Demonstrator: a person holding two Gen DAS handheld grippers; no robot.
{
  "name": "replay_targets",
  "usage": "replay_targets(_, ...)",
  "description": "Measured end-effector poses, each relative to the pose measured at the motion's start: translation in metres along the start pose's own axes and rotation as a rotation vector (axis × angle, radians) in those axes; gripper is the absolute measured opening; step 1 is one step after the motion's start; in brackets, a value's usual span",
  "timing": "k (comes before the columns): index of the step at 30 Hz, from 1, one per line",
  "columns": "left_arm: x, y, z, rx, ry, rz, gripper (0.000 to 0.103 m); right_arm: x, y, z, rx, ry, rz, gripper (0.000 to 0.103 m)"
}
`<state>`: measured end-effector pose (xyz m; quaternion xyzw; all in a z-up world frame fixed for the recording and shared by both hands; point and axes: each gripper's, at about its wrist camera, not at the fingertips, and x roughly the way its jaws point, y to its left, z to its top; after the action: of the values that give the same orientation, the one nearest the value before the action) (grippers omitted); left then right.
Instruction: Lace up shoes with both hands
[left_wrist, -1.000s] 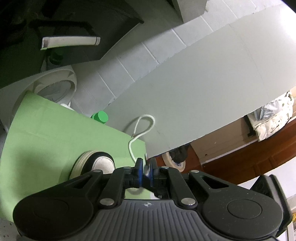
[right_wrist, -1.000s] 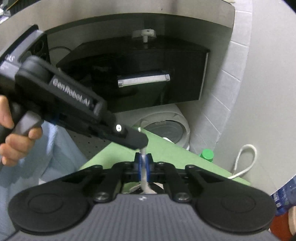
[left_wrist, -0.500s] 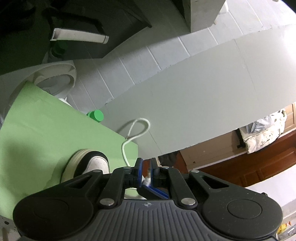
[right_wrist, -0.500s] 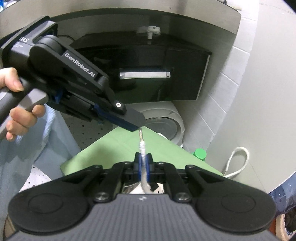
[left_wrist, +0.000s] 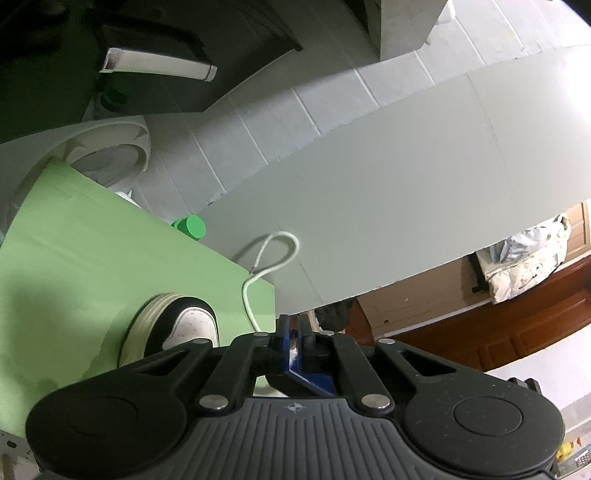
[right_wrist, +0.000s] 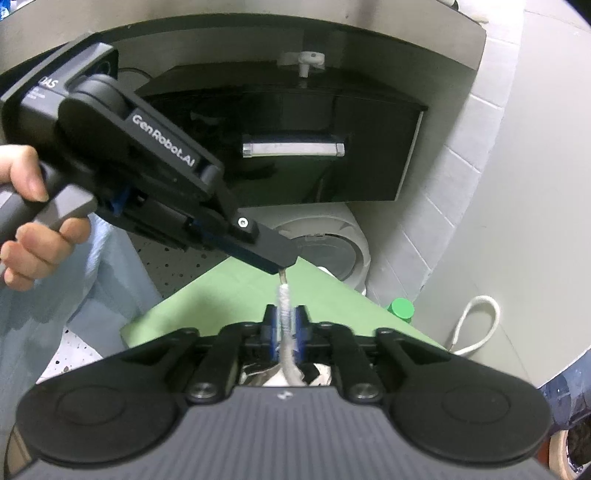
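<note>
A white and black shoe (left_wrist: 188, 325) rests on the green mat (left_wrist: 92, 258). In the right wrist view its white lace (right_wrist: 283, 299) rises between my right gripper's (right_wrist: 286, 325) blue pads. Those jaws are opening, with a gap on each side of the lace. My left gripper (right_wrist: 284, 264) reaches in from the upper left, held by a hand (right_wrist: 29, 236), and is shut on the lace's tip. In its own view the left gripper (left_wrist: 291, 330) pinches a bit of white lace. The other lace end (left_wrist: 275, 251) loops loose past the mat's edge.
A green bottle cap (right_wrist: 400, 308) stands behind the mat. A white round appliance (right_wrist: 332, 251) and a black cabinet with a silver handle (right_wrist: 291, 149) lie beyond. A grey board (left_wrist: 388, 203) leans on the tiled wall at the right.
My right gripper's pads, pinched on the lace before, now stand apart from it. The left gripper keeps its hold on the lace tip and has tilted slightly.
</note>
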<state>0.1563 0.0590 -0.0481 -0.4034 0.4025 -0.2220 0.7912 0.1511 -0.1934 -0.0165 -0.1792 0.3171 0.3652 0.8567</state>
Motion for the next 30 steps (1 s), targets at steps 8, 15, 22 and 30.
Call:
replay_targets(8,0.001,-0.003,-0.001,0.034,-0.004,0.021,0.003,-0.001,0.002,0.005,0.018,-0.03,-0.008,0.036)
replay_targets(15,0.001,-0.005,-0.003,0.056,-0.006,0.034,0.003,0.004,0.004,0.006,0.016,-0.022,-0.029,0.025)
replay_targets(22,0.001,-0.005,-0.002,0.054,-0.016,0.038,0.003,0.007,0.004,0.005,0.037,-0.019,-0.03,0.012)
replay_targets(30,-0.004,0.0,0.001,0.034,-0.037,0.051,0.003,-0.004,-0.007,0.0,0.18,-0.042,-0.013,0.101)
